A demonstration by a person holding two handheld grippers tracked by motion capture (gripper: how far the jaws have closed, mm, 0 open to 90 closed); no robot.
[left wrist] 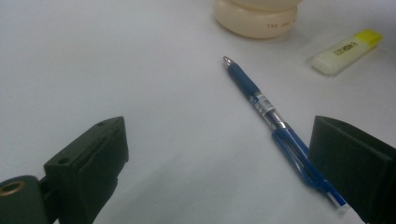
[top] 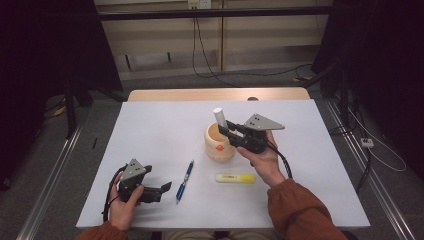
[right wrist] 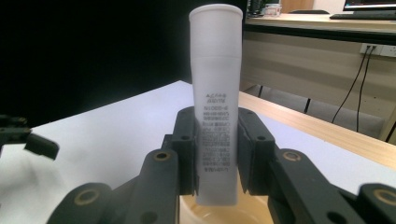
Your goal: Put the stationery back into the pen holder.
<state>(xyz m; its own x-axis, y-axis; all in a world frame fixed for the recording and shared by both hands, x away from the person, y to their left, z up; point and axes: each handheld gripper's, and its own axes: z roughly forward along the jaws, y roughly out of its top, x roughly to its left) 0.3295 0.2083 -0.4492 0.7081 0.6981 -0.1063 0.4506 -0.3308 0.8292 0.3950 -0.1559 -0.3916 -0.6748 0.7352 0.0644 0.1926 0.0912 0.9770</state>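
The white-topped rectangular desk [top: 150, 130] has its largest bare stretch across the left half, from about 9 o'clock up to 12 o'clock, with a strip of light wood showing along its far edge; its right edge at 3 o'clock and near edge at 6 o'clock also lie free of things. Near the centre stands a round cream-coloured pot [top: 218, 145], its mouth open upward. At 1 o'clock from the pot's middle, the right tool [top: 226, 128] grips a white cylindrical plastic tube [right wrist: 215, 98] with small printed lettering, upright, its lower end over the pot's mouth; in the right gripper view both jaws press flat against the tube's sides. The left tool [top: 165, 189] rests low near the desk's front-left corner, at 7 o'clock from the pot, its jaws wide apart with nothing between them. A yellow highlighter marker [top: 235, 178] lies flat at 5 o'clock from the pot, well inside the near edge. A blue ballpoint pen [top: 184, 181] lies slanted at 7 o'clock from the pot, just beside the left tool's jaws, apart from the highlighter.
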